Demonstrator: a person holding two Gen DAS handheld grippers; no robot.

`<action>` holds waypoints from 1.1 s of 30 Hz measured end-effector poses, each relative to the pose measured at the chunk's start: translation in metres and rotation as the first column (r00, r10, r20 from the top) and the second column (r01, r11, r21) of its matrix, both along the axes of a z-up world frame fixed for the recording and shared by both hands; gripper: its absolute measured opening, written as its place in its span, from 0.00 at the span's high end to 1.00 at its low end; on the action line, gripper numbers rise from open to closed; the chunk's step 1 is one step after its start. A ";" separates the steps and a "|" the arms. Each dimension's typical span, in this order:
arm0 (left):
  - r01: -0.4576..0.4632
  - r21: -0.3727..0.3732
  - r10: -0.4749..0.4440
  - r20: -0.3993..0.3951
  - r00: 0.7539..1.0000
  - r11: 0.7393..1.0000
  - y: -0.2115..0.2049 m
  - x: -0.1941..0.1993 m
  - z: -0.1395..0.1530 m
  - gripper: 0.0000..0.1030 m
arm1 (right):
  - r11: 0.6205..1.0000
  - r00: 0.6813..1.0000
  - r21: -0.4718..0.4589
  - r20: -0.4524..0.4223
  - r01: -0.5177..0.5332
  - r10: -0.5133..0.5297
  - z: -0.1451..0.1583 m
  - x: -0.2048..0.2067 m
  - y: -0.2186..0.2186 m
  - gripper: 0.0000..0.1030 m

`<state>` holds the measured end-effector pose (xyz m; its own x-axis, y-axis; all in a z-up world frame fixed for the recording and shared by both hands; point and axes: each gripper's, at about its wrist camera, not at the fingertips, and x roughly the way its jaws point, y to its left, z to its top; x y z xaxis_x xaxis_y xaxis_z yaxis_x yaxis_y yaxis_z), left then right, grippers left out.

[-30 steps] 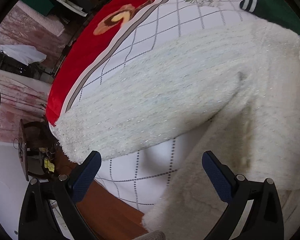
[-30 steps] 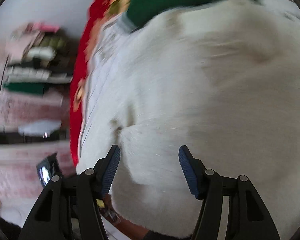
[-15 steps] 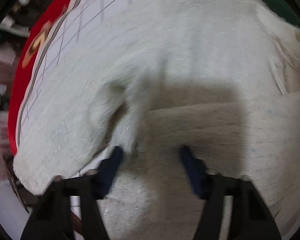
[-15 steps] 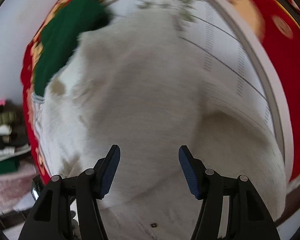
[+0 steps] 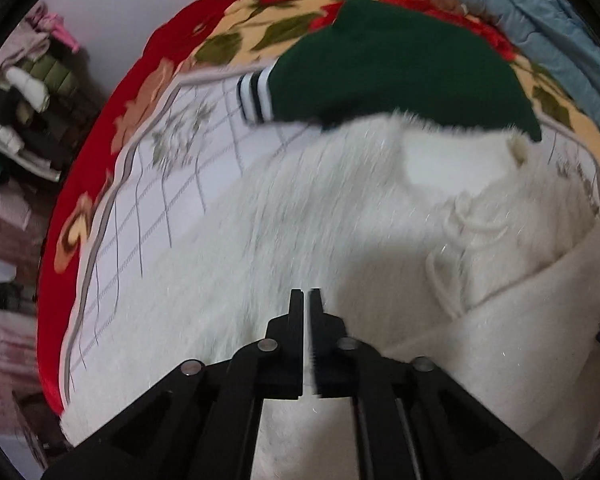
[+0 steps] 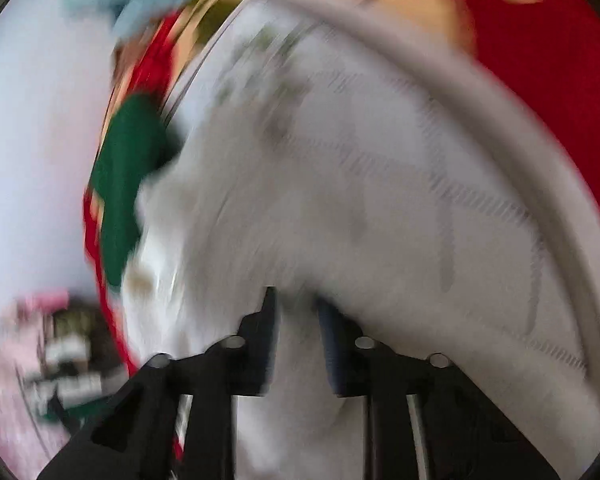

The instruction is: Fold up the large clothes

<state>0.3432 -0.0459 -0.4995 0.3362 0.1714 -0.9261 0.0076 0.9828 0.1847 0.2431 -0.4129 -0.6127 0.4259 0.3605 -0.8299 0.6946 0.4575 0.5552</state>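
The white fluffy garment [image 5: 300,240] lies spread over the bed [image 5: 148,208], covering most of the white checked middle of the bedspread; a folded layer of it sits at the right [image 5: 540,320], and its collar opening [image 5: 452,160] shows toward the far side; the left tongs [image 5: 305,300] point steeply down at it, their fingers drawn together with only a thin slit left, and white pile fills that slit, so they look pinched on the garment's fabric; the right tongs [image 6: 296,304] also tilt down onto the same garment [image 6: 340,240], in a heavily blurred view; their jaws are closing, with white fabric bunched between the fingers, though the blur hides whether the pads press it yet; just beyond the white garment, touching its far edge, lies a dark green garment [image 5: 388,68] with a striped black-and-white cuff [image 5: 256,96]; farther off at the right a pale blue quilt [image 5: 540,20] rests along the bed's red flowered border [image 5: 172,48]; at the left, beside the bed, shelves hold stacked clothes [image 5: 24,108].
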 end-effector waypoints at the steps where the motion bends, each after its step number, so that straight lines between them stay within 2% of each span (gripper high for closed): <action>1: 0.004 -0.005 -0.004 0.013 1.000 1.000 -0.005 0.001 0.004 0.93 | 0.997 0.997 -0.012 -0.018 0.072 -0.072 -0.006 -0.005 -0.013 0.80; 3: 0.017 -0.013 -0.017 0.033 0.999 1.000 -0.003 0.003 0.010 0.93 | 0.989 0.988 -0.050 -0.057 0.142 -0.145 -0.013 -0.012 -0.032 0.80; 5: -0.001 -0.029 0.002 0.030 1.000 1.000 0.000 -0.001 0.008 0.90 | 0.981 0.984 -0.124 -0.080 0.148 -0.158 -0.010 -0.016 -0.043 0.80; 7: -0.023 -0.054 0.022 -0.004 1.000 0.998 0.005 -0.003 0.001 0.68 | 0.985 0.987 -0.142 -0.111 0.100 -0.116 -0.002 -0.016 -0.047 0.77; 8: -0.042 -0.081 0.039 -0.037 0.999 0.996 0.012 -0.007 -0.006 0.32 | 0.989 0.988 -0.127 -0.124 0.072 -0.088 0.002 -0.017 -0.047 0.74; 9: -0.054 -0.100 0.048 -0.061 0.997 0.993 0.016 -0.012 -0.012 0.09 | 0.994 0.991 -0.103 -0.127 0.031 -0.044 0.008 -0.016 -0.042 0.62; 10: -0.065 -0.112 0.057 -0.073 0.996 0.992 0.016 -0.017 -0.013 0.08 | 0.996 0.992 -0.087 -0.122 0.003 -0.014 0.012 -0.018 -0.037 0.51; 13: -0.125 -0.182 0.096 -0.159 0.983 0.975 0.035 -0.031 -0.032 0.08 | 0.995 0.990 -0.035 -0.114 -0.091 0.086 0.019 -0.018 -0.009 0.49; 16: -0.226 -0.246 0.163 -0.252 0.954 0.943 0.058 -0.048 -0.051 0.08 | 0.989 0.979 0.013 -0.139 -0.147 0.147 0.009 -0.018 0.017 0.49; 18: -0.268 -0.244 0.182 -0.324 0.928 0.932 0.065 -0.060 -0.070 0.08 | 0.989 0.976 0.034 -0.161 -0.141 0.144 -0.001 -0.019 0.027 0.49; 20: -0.270 -0.247 0.167 -0.368 0.915 0.931 0.063 -0.065 -0.087 0.10 | 0.990 0.977 0.053 -0.165 -0.130 0.137 -0.008 -0.020 0.031 0.49; 21: -0.258 -0.238 0.160 -0.366 0.917 0.936 0.058 -0.066 -0.094 0.18 | 0.991 0.977 0.054 -0.169 -0.125 0.133 -0.010 -0.020 0.033 0.49; 22: -0.249 -0.237 0.155 -0.354 0.922 0.939 0.055 -0.066 -0.096 0.30 | 0.991 0.977 0.049 -0.170 -0.126 0.132 -0.011 -0.021 0.035 0.49; 23: -0.221 -0.243 0.136 -0.323 0.937 0.944 0.047 -0.064 -0.096 0.58 | 0.990 0.976 0.043 -0.171 -0.132 0.137 -0.011 -0.020 0.035 0.49; 24: -0.180 -0.203 0.119 -0.283 0.952 0.962 0.037 -0.062 -0.092 0.77 | 0.990 0.975 0.038 -0.171 -0.137 0.142 -0.012 -0.018 0.035 0.49; 25: -0.134 -0.193 0.084 -0.247 0.965 0.972 0.028 -0.059 -0.086 0.88 | 0.989 0.975 0.033 -0.169 -0.143 0.146 -0.011 -0.017 0.034 0.49; 27: -0.063 -0.158 0.038 -0.158 0.987 0.985 0.011 -0.055 -0.068 0.90 | 0.988 0.974 0.017 -0.165 -0.154 0.155 -0.010 -0.015 0.032 0.49; 29: -0.018 -0.164 0.003 -0.089 0.996 0.986 -0.001 -0.050 -0.047 0.90 | 0.987 0.975 -0.007 -0.155 -0.160 0.157 -0.004 -0.013 0.027 0.49; 33: 0.034 -0.207 -0.023 0.054 0.998 0.978 -0.014 -0.024 0.001 0.91 | 0.993 0.987 -0.009 -0.112 -0.115 0.113 -0.001 -0.012 0.011 0.49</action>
<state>0.3195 -0.0596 -0.4980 0.3859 -0.0336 -0.9219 0.0321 0.9992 -0.0230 0.2310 -0.4021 -0.6134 0.2874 0.3884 -0.8755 0.6942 0.5453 0.4698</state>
